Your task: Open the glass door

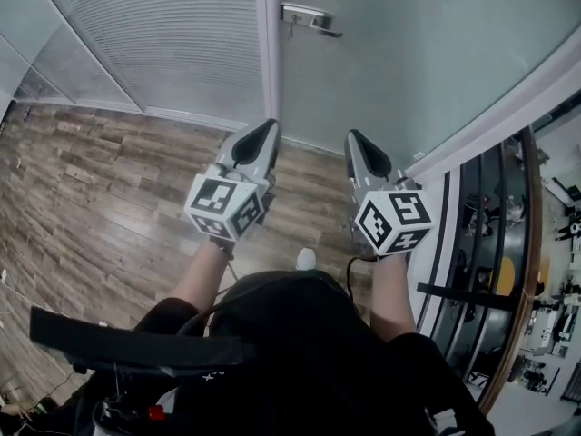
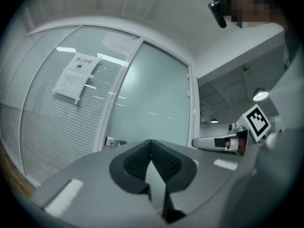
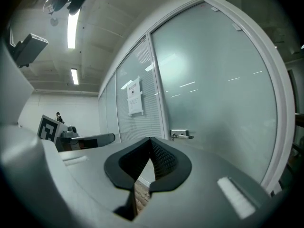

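The left claw (image 1: 266, 127) and the right claw (image 1: 354, 136) are held side by side, two in all, and both point at one glass door (image 1: 408, 53). The left claw's jaws are pressed together with nothing between them. The right claw is closed the same way and is also empty. The door stands ahead of both tips, clear of them and flush in its frame. Its single handle (image 1: 310, 18) sits at the door's left edge, ahead of the gap between the claws. Ahead and to the left of the left claw is one panel (image 1: 172, 34) with blinds, bearing one notice (image 2: 76, 77). A wood floor (image 1: 91, 189) lies below both claws.
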Motion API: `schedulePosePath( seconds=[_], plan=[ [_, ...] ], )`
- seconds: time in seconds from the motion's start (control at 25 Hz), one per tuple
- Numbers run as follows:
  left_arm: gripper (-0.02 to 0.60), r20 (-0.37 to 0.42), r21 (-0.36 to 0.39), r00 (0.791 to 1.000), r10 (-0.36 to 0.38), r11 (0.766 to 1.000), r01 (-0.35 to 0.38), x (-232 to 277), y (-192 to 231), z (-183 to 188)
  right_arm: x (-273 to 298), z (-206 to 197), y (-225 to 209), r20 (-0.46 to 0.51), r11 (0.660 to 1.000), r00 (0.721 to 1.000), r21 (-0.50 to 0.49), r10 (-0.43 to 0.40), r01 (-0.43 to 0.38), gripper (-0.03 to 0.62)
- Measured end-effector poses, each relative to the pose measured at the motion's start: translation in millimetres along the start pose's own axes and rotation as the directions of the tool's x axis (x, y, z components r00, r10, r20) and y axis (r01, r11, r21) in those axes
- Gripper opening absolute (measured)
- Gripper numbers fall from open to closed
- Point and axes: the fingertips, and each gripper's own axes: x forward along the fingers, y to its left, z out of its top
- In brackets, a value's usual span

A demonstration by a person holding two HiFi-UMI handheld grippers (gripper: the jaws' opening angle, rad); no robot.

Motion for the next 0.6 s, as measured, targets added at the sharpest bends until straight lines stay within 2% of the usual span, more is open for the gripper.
schedulePosePath(
  seconds=[0.6],
  plan=[
    [0.000,-0.019,0.025,0.996,0.084,0.996,-0.083,45.0,-9.8,-11.5,18.9,3.0,-48.0,-0.012,0.995,0.995,0.010,0.098,-0.098,0.003]
  ],
)
